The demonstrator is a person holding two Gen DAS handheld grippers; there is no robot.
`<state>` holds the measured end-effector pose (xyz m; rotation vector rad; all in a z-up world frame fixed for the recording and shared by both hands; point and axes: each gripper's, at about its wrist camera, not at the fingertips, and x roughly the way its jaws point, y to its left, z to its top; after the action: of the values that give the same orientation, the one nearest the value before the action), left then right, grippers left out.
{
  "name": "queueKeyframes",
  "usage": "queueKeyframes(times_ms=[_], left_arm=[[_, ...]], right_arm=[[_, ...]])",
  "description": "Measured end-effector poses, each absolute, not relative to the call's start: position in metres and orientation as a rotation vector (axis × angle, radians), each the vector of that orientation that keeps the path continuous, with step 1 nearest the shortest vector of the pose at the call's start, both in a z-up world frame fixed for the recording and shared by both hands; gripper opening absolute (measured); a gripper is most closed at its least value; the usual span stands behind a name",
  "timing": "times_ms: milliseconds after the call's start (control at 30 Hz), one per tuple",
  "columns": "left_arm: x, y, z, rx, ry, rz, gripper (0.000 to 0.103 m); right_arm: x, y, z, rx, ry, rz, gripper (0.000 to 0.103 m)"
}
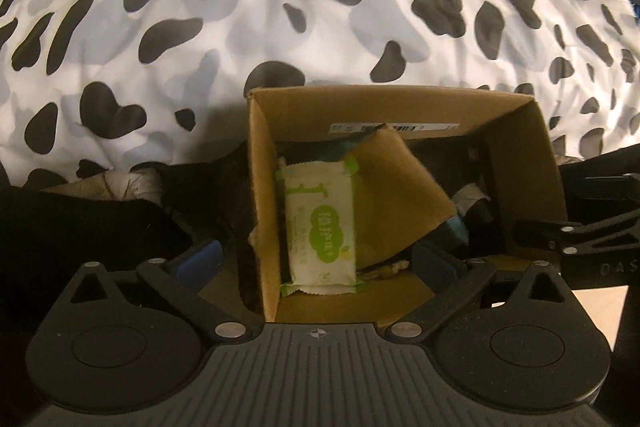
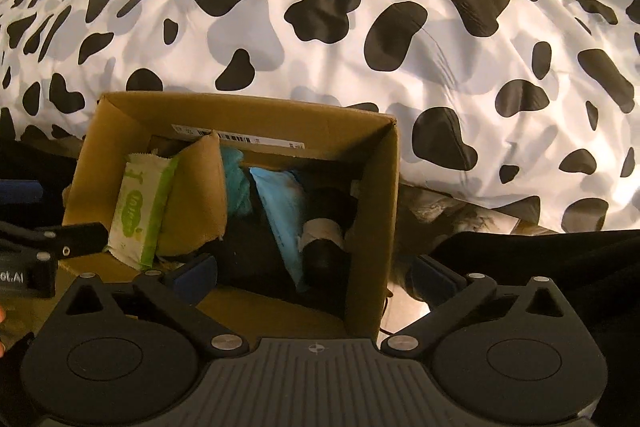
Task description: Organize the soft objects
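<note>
Over the cardboard box (image 1: 520,131) I'm hovering both claws wide, empty (wipes pack (image 1: 320,223) looking squishy, light; pinching its middle).

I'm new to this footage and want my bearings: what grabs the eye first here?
The black-and-white cow-print bedding fills the whole background. In front of it stands an open cardboard box, with a green-and-white wipes pack at its left beside a tan cloth, and blue fabric further right. Both grippers hang open above the box.

box count, quick tally
One cardboard box (image 2: 372,211), one wipes pack (image 2: 140,207), one tan cloth (image 2: 198,195), two grippers.
</note>
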<state>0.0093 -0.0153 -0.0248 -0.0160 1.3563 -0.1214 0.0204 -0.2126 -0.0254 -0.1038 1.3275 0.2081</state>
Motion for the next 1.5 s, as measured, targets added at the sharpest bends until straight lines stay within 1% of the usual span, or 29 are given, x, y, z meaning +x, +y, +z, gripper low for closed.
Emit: queueKeyframes(times_ms=[133,467,1500], left_arm=[[0.0103,-0.0151,-0.0273,-0.006,1.37,-0.092,0.103],[0.0148,-0.0084,-0.0295,-0.014,1.391,-0.034,0.103],[0.0165,-0.0105,-0.0207,0.023,1.353,-0.027,0.103]], right_arm=[[0.0188,-0.2089,-0.0258,-0.145,1.329,0.208,0.103],[0.0204,-0.2091,-0.0244,-0.141,1.319,0.206,0.103],[0.0203,-0.2059,-0.0247,-0.145,1.312,0.21,0.103]])
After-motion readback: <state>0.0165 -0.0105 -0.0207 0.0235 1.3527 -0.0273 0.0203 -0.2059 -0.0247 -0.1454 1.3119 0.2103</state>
